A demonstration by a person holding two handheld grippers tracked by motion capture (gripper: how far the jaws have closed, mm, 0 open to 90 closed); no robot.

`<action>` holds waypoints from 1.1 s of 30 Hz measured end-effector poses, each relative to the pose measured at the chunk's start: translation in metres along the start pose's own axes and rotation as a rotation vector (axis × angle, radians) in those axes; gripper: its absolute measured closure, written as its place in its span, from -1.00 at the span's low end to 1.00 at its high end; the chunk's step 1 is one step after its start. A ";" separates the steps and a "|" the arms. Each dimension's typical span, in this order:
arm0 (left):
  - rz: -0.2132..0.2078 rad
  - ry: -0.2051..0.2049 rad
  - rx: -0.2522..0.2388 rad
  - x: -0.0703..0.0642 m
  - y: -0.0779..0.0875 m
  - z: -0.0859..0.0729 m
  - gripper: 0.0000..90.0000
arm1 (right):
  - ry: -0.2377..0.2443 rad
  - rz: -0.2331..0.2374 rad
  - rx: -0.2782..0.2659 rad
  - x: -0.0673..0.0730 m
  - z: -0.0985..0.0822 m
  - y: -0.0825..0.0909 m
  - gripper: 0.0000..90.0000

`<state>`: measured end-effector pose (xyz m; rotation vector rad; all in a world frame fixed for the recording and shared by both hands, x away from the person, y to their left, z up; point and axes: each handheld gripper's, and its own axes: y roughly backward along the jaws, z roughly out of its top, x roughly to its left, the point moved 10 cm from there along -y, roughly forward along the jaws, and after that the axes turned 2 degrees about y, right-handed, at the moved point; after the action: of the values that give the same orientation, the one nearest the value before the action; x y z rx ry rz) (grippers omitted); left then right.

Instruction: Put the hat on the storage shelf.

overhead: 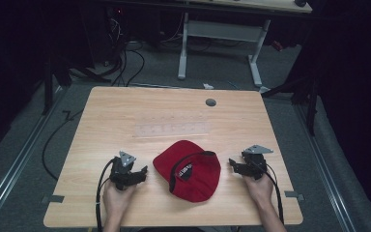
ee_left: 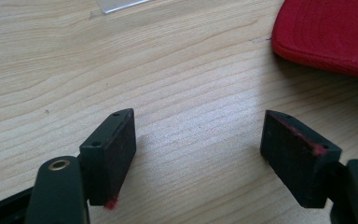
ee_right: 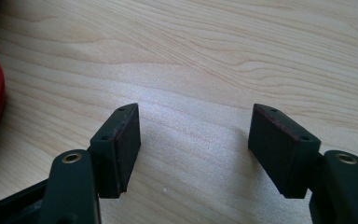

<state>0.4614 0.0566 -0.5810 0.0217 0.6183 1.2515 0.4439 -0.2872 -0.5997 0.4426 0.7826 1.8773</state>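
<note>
Red cloth cap (overhead: 188, 170) lies upside down at table (overhead: 125, 111) centre. Your left gripper (overhead: 136, 175) at its 9 o'clock and right gripper (overhead: 236, 166) at 3 o'clock gape wide, empty. Light, floppy; I'd pinch the stiffer brim.

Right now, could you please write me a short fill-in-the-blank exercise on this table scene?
1. The cap between the grippers is ____ in colour.
2. The left gripper has its jaws ____.
3. The right gripper holds ____.
4. The cap lies on a ____ table.

Missing words: red; open; nothing; wooden
</note>
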 end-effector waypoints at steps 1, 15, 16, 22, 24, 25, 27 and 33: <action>0.000 0.000 0.000 0.000 0.000 0.000 -0.40 | 0.000 0.000 0.000 0.000 0.000 0.000 -0.24; 0.000 -0.001 0.001 0.000 0.000 0.000 -0.41 | 0.004 0.001 0.002 0.001 0.001 -0.001 -0.30; 0.000 -0.001 0.001 0.000 0.000 0.000 -0.41 | 0.004 0.001 0.002 0.001 0.001 -0.001 -0.30; 0.001 0.000 0.000 0.000 0.000 0.000 -0.41 | 0.002 -0.001 0.004 0.001 0.001 -0.001 -0.30; 0.002 0.003 -0.001 0.000 0.000 0.000 -0.41 | 0.000 -0.001 0.004 0.001 0.001 -0.001 -0.30; 0.002 0.003 -0.002 0.000 0.000 0.000 -0.42 | -0.002 -0.002 0.004 0.001 0.001 -0.001 -0.30; 0.002 0.003 -0.001 0.000 0.000 0.000 -0.42 | -0.004 -0.003 0.003 0.001 0.001 -0.001 -0.28; 0.002 0.003 -0.001 0.000 0.000 0.000 -0.42 | -0.035 0.019 0.015 0.002 0.001 0.004 -0.09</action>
<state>0.4611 0.0564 -0.5810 0.0196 0.6198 1.2544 0.4412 -0.2866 -0.5964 0.4927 0.7716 1.8771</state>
